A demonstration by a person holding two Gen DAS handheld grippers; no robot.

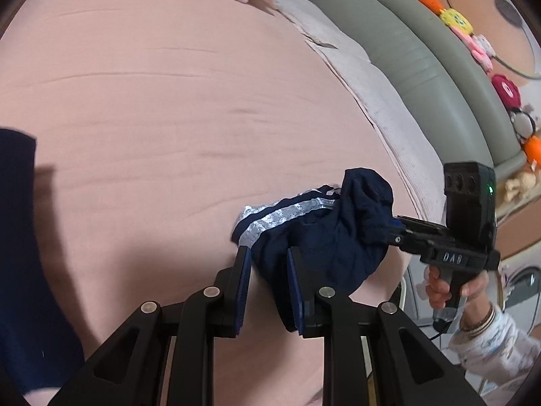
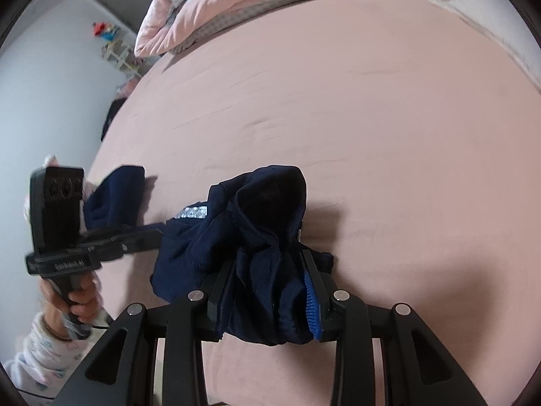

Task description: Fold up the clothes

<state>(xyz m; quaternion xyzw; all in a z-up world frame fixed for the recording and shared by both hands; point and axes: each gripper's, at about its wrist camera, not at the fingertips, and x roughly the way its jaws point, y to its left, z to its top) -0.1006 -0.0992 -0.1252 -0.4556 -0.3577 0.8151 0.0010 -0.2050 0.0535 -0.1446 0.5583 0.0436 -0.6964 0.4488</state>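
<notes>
A navy garment [image 1: 324, 233] with a silver-white striped band [image 1: 280, 215] was bunched up and held above a pink bedsheet [image 1: 162, 108]. The left gripper [image 1: 268, 284] had its blue-padded fingers [image 1: 244, 291] closed on the garment's lower edge, with cloth filling the narrow gap between them. The right gripper [image 2: 267, 291] was likewise clamped on a thick wad of the same navy fabric. From the left wrist view, the right gripper entered from the right side, its handle gripped by a hand [image 1: 446, 287] in a pale printed sleeve [image 1: 490, 341]. A second dark navy item [image 1: 20, 253] lay at the sheet's left edge. A folded pink quilt [image 2: 216, 3] sat at the far end of the bed. A grey-green padded headboard [image 1: 422, 57] carried a row of soft toys [image 1: 473, 37].
</notes>
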